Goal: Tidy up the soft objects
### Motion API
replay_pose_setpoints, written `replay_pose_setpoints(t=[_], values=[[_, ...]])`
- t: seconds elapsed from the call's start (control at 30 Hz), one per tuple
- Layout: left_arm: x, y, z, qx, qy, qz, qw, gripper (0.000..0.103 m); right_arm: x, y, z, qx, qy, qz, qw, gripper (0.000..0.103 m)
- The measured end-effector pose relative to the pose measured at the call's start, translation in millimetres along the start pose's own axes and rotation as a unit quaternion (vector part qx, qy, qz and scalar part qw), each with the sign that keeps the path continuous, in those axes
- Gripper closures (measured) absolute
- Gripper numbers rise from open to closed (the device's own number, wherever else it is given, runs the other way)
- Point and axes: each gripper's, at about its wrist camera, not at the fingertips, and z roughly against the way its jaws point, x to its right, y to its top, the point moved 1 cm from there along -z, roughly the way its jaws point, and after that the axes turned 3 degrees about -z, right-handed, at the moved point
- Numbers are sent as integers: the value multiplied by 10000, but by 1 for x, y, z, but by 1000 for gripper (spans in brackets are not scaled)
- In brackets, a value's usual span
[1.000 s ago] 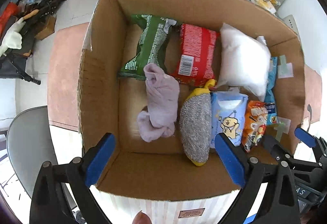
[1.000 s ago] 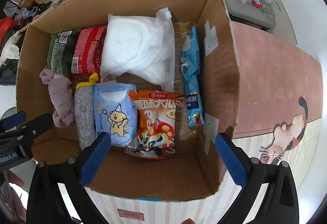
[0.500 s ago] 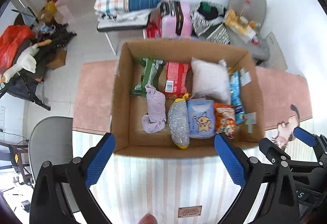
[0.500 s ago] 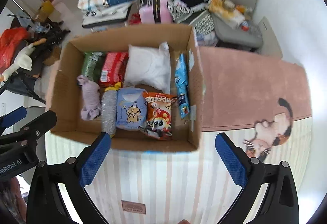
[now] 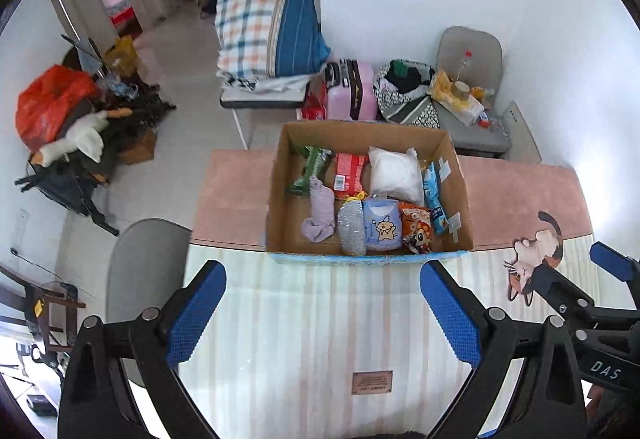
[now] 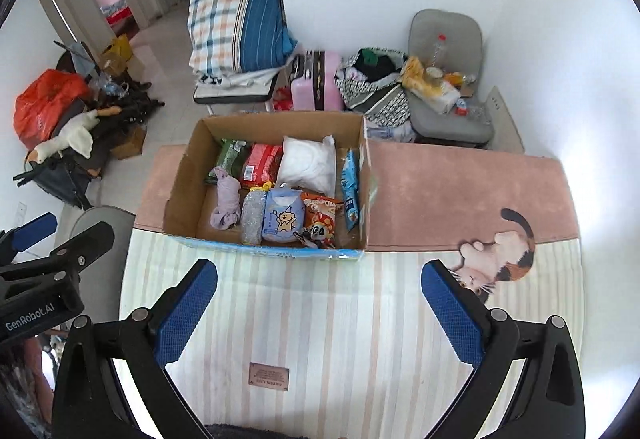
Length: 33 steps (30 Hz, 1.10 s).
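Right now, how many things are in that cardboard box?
8 visible: green packet, red packet, white pillow bag at the back; purple cloth, silver sponge, tissue pack, orange snack bag, blue packet. More may lie underneath.

"GenRobot.AI" on left gripper body, "DAS" on right gripper body

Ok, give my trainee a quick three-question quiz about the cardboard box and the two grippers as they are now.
1. True or false: the left gripper holds an item.
2. Which lies nearest the cardboard box's left wall: A) lilac cloth, B) white pillow pack, C) orange snack bag?
3. Fill in: the right gripper hangs over the striped ___.

Key: 1 false; 2 A; 3 mat.
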Motion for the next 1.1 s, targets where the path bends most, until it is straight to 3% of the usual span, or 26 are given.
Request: replay_pose_setpoints(t=[0.3, 0.6, 0.87, 1.1], values=[[8, -33, 60, 214, -129, -33, 9997, 3, 3, -38, 86, 485, 103, -21, 9988, 0], [12, -50, 115, 522, -264, -41, 9983, 3, 4, -65, 141, 756, 108, 68, 9971, 0], [7, -54, 130, 690, -181, 55, 9974, 3, 3, -71, 171, 1036, -10, 147, 9945, 0], [8, -54, 128, 765, -60, 55, 9970, 3, 5, -62, 172, 1195, -191, 87, 9926, 0]])
